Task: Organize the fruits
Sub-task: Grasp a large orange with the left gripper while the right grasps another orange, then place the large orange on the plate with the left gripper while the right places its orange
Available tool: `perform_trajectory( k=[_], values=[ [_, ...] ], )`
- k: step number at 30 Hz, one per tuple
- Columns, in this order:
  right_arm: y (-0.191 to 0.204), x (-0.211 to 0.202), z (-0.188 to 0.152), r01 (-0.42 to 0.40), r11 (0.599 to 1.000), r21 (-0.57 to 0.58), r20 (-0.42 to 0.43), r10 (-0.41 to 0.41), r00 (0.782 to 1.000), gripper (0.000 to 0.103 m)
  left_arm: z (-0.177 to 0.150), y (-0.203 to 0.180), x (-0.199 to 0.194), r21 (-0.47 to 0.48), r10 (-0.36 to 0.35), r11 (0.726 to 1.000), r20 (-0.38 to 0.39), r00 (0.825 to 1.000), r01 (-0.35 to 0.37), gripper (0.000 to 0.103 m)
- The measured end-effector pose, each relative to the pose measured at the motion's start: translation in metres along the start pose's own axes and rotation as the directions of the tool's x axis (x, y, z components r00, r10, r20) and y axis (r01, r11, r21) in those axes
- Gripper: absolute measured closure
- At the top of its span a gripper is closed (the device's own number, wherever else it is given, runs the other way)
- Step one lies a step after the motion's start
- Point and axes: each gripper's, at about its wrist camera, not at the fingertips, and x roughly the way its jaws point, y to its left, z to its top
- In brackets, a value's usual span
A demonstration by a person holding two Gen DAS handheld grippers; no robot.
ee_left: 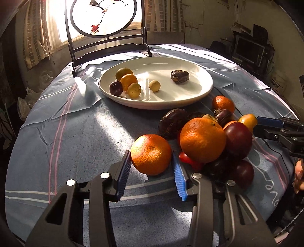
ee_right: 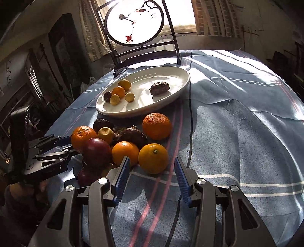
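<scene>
A white plate (ee_left: 190,98) holds several small fruits, among them kumquats (ee_left: 129,80), a dark plum (ee_left: 115,88) and a brown date (ee_left: 179,76). In front of it lies a pile of oranges, plums and dark fruits (ee_left: 224,136). My left gripper (ee_left: 152,161) is open, its blue pads on either side of an orange (ee_left: 151,153) at the pile's left edge. In the right wrist view my right gripper (ee_right: 152,161) is open around the front orange (ee_right: 153,158), which lies just ahead of its fingertips. The plate (ee_right: 178,89) stands beyond.
A blue striped cloth (ee_right: 237,133) covers the round table. A dark framed round screen (ee_left: 103,18) stands at the table's far edge behind the plate. The right gripper's blue tip (ee_left: 266,120) shows at the pile's right side in the left wrist view.
</scene>
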Motion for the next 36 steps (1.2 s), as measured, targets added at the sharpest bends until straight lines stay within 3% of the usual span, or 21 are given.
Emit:
perform_trajectory(
  k=[5,6,11,13,19,26,29,31,36],
  values=[
    [-0.006,0.015,0.005,-0.031,0.998,0.050,-0.028,0.033,0.999,0.055,-0.009,0.009,-0.014,-0.061,-0.026,0.998,0.031,0.999,0.028,0.061],
    [-0.007,0.016,0.004,-0.034,0.998,0.055,-0.031,0.036,0.999,0.068,-0.010,0.009,-0.016,-0.064,-0.024,0.998,0.033,0.999,0.026,0.061],
    [-0.009,0.009,-0.002,-0.087,0.993,0.085,-0.004,0.088,0.996,0.067,-0.015,0.013,-0.027,-0.082,-0.030,0.996,0.053,0.998,0.034,0.061],
    [-0.013,-0.008,0.001,-0.104,0.990,0.099,0.050,0.099,0.994,0.067,-0.013,0.015,-0.033,-0.088,-0.032,0.995,0.074,0.997,0.038,0.061],
    [-0.017,-0.023,0.052,-0.149,0.984,0.095,0.114,0.138,0.984,0.067,0.024,0.017,-0.030,-0.073,-0.051,0.996,0.088,0.995,0.058,0.061],
    [-0.011,0.035,0.105,-0.168,0.979,0.114,0.043,0.164,0.985,0.067,0.087,0.006,0.021,-0.056,-0.107,0.993,0.028,0.994,0.108,0.061],
    [-0.008,0.053,0.115,-0.140,0.983,0.117,0.037,0.136,0.990,0.065,0.101,0.000,0.045,-0.031,-0.077,0.997,-0.003,0.997,0.077,0.057],
    [-0.010,0.050,0.116,-0.135,0.982,0.133,0.061,0.128,0.990,0.056,0.106,0.005,0.052,-0.067,-0.066,0.996,-0.018,0.998,0.064,0.047],
    [-0.004,0.026,0.103,-0.105,0.991,0.084,0.106,0.096,0.990,0.053,0.093,0.015,0.022,-0.108,-0.087,0.990,0.036,0.996,0.091,0.042]
  ],
)
